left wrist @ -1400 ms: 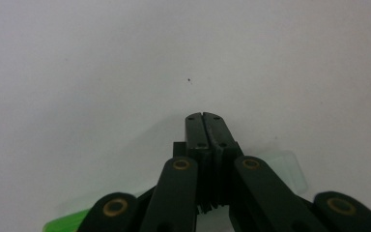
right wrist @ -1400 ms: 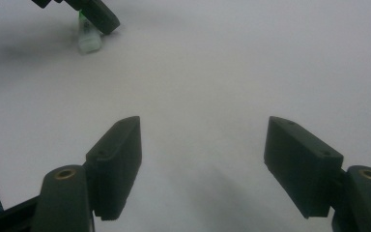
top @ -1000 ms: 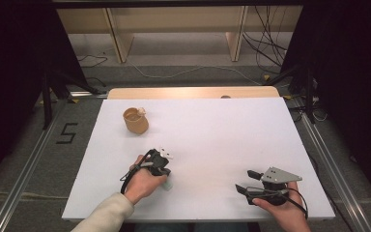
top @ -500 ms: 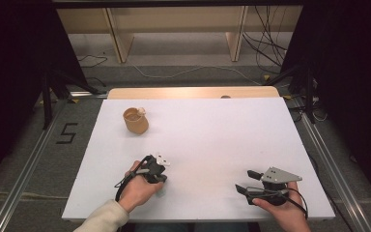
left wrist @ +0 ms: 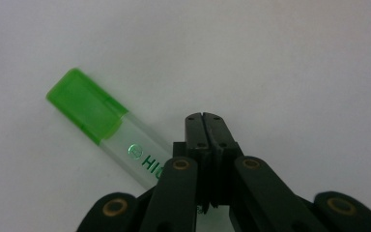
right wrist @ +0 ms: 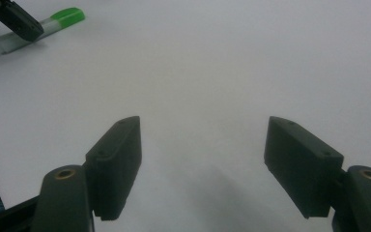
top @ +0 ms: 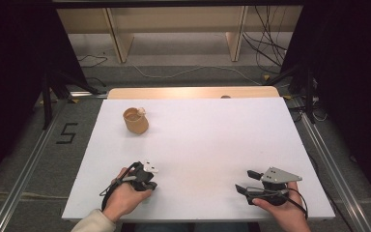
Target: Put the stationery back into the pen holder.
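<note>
A highlighter (left wrist: 107, 128) with a clear body and a green cap lies flat on the white table (left wrist: 294, 58). My left gripper (left wrist: 204, 118) is shut, with its jaws pressed together just to the right of the pen's body and nothing between them. From the right gripper view, the highlighter (right wrist: 38, 28) lies far off at the upper left, with the left gripper's black tip (right wrist: 18, 20) over it. My right gripper (right wrist: 203, 128) is open above bare table. In the high view the left gripper (top: 144, 180) and right gripper (top: 244, 180) are both near the front edge.
A tan cup (top: 135, 121) stands at the far left of the table (top: 212, 130). A wooden strip (top: 193, 92) runs along the far edge. Cables and shelf legs lie on the floor beyond.
My left hand and gripper have drawn back toward the table's near edge. The right gripper has stayed put.
</note>
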A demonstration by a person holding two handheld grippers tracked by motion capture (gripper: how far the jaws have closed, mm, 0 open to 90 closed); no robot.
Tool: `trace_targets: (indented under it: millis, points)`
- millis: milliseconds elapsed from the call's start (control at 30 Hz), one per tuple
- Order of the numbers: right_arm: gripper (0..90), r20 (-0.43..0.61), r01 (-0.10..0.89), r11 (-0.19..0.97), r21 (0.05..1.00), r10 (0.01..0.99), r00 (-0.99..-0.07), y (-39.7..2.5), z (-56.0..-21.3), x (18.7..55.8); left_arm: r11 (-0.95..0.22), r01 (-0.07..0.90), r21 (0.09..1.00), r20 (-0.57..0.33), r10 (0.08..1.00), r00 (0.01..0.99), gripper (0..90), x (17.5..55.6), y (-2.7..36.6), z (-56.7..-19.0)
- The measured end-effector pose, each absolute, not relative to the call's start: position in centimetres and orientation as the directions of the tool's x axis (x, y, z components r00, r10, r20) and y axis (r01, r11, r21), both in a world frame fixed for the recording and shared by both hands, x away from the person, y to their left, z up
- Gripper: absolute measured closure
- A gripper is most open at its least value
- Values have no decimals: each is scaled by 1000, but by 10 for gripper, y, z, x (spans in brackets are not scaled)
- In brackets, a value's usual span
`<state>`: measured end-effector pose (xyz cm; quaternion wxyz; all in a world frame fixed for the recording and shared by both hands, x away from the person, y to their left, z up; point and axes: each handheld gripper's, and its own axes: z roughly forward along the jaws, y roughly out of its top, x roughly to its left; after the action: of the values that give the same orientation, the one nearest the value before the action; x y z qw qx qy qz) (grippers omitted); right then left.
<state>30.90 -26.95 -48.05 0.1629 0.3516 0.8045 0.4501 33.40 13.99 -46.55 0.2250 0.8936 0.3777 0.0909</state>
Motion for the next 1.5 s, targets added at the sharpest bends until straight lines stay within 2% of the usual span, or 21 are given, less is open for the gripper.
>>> trace_targets:
  millis: [367,767,967,1033,1067,1100,1300,1333,1367,1400,1500]
  points:
    - [301,52,417,349,840,712,-700,-269,-481,309,-605,671,428,-4,741,671,897,328,166,-465]
    - [301,52,414,347,842,711,-701,-269,-481,309,-600,684,416,22,758,652,896,328,174,-467]
    - [301,52,417,349,839,712,-700,-269,-480,309,-612,662,432,47,749,661,846,328,174,-461]
    - [300,50,416,350,839,712,-701,-269,-480,309,-608,652,452,55,749,660,812,329,173,-458]
    - [300,48,413,351,840,710,-702,-269,-480,309,-617,643,453,66,743,666,752,330,173,-455]
    - [300,48,413,351,840,710,-702,-269,-480,309,-611,640,466,73,747,660,752,331,173,-453]
    - [300,47,410,349,843,710,-702,-268,-481,309,-600,650,466,86,762,642,503,345,169,-445]
    - [300,47,410,349,843,710,-702,-268,-481,309,-594,660,460,77,767,636,503,348,169,-445]
    - [300,47,409,349,843,710,-702,-268,-481,309,-598,665,448,76,766,638,450,352,169,-445]
    - [300,49,413,349,841,712,-701,-268,-480,309,-593,675,439,70,771,633,434,355,168,-446]
    - [300,48,413,350,841,712,-701,-269,-481,310,-593,690,415,56,774,631,418,366,166,-449]
